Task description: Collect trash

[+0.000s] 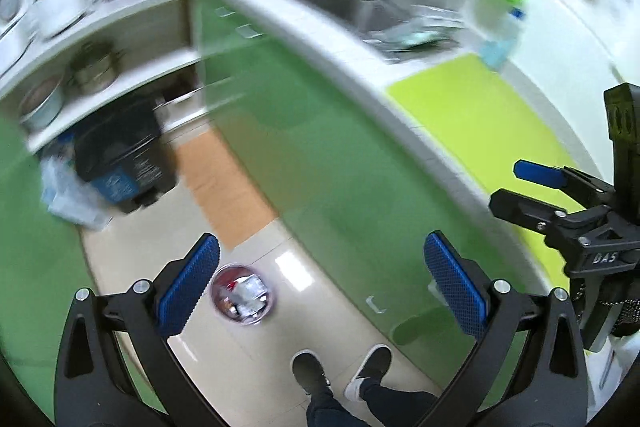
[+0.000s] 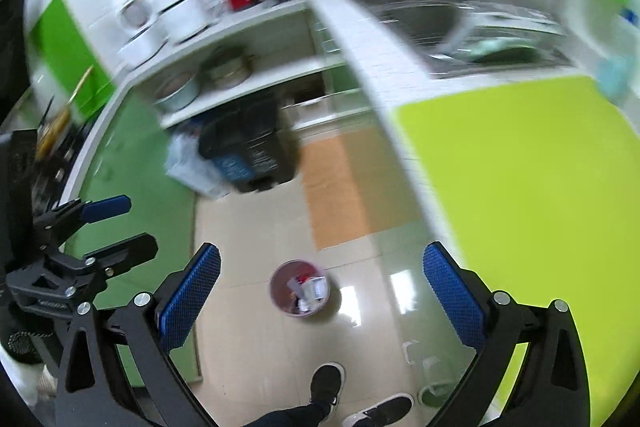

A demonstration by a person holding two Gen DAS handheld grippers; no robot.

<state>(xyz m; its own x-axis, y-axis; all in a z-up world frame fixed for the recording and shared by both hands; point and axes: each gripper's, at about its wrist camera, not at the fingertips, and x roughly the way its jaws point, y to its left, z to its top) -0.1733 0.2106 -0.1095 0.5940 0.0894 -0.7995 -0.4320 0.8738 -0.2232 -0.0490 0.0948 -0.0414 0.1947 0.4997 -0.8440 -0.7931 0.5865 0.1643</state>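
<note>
- Two hand-held grippers hover high over a kitchen floor, both released and carrying nothing; the frames are smeared by motion blur.
- Far left, seen from the left wrist: open shelving holds metal pots (image 1: 94,67), and below stands a black pedal bin (image 1: 124,155) with a pale plastic bag (image 1: 66,193) beside it.
- Left gripper (image 1: 322,287): blue pads spread wide, nothing between them.
- Just beside its left pad, on the tiled floor, sits the small round wastebasket (image 1: 243,295), already holding crumpled wrappers and scraps. The right wrist view shows it between the right gripper's fingers, well below them.
- Centre: the person's two shoes (image 1: 340,367) stand near the basket, by the green cabinet fronts (image 1: 312,155).
- Right: a white counter edge carries a lime-green mat (image 1: 488,123); behind it lies a steel sink (image 1: 360,7).
- Right gripper (image 2: 322,299): likewise wide open and empty, held above the floor beside the mat.
- Judgement: this looks like the approach step, with the wastebasket not yet touched.
- Next move calls for lowering a gripper to the basket's rim and closing on it squarely, since a thin rim could slip or tip.
</note>
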